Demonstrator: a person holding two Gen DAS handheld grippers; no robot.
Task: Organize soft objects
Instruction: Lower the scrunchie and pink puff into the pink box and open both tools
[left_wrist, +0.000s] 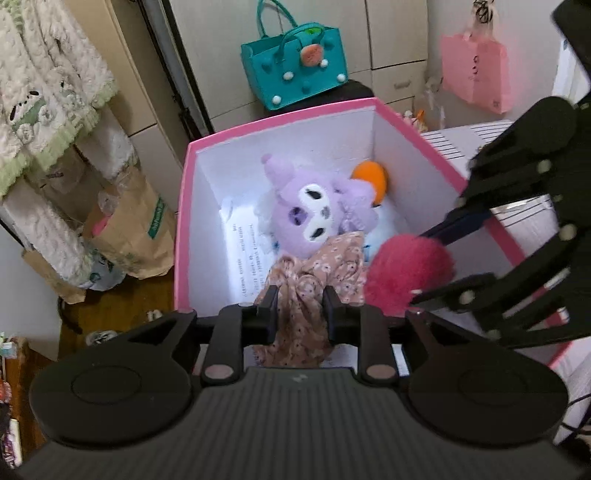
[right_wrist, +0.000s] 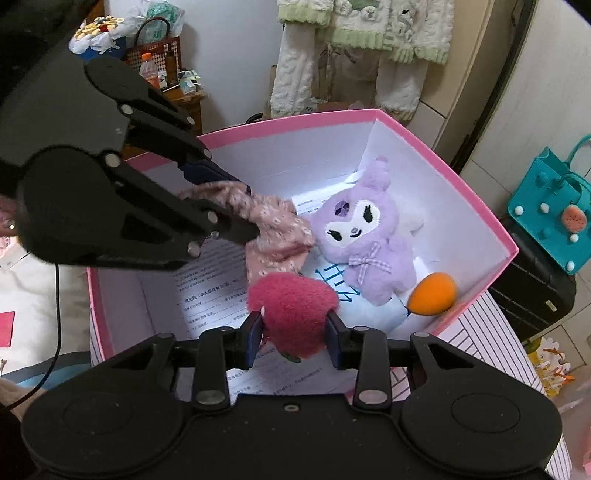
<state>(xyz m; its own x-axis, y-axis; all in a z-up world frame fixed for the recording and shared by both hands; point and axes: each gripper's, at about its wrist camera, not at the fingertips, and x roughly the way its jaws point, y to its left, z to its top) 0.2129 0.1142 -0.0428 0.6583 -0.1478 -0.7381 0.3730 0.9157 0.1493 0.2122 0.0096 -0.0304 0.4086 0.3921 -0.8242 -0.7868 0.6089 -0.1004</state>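
Observation:
A pink box (left_wrist: 280, 122) with white walls stands open below both grippers. On printed papers (left_wrist: 243, 254) inside it lie a purple plush bunny (left_wrist: 314, 210) (right_wrist: 365, 236) and an orange ball (left_wrist: 371, 177) (right_wrist: 432, 293). My left gripper (left_wrist: 300, 306) (right_wrist: 251, 212) is over the near rim, shut on a pink floral cloth (left_wrist: 306, 280) (right_wrist: 273, 236). The cloth is pinched to a waist between the pads and drapes down against the bunny. My right gripper (right_wrist: 294, 330) (left_wrist: 424, 266) is shut on a fluffy red plush (right_wrist: 295, 306) (left_wrist: 406, 273), held just inside the box.
A teal felt handbag (left_wrist: 295, 70) sits on a black suitcase (right_wrist: 532, 288) behind the box. A pink bag (left_wrist: 476, 70) hangs at the right. Brown paper bags (left_wrist: 136, 229) and fluffy hanging garments (left_wrist: 44, 92) crowd the left. The box rests on a striped surface (left_wrist: 480, 136).

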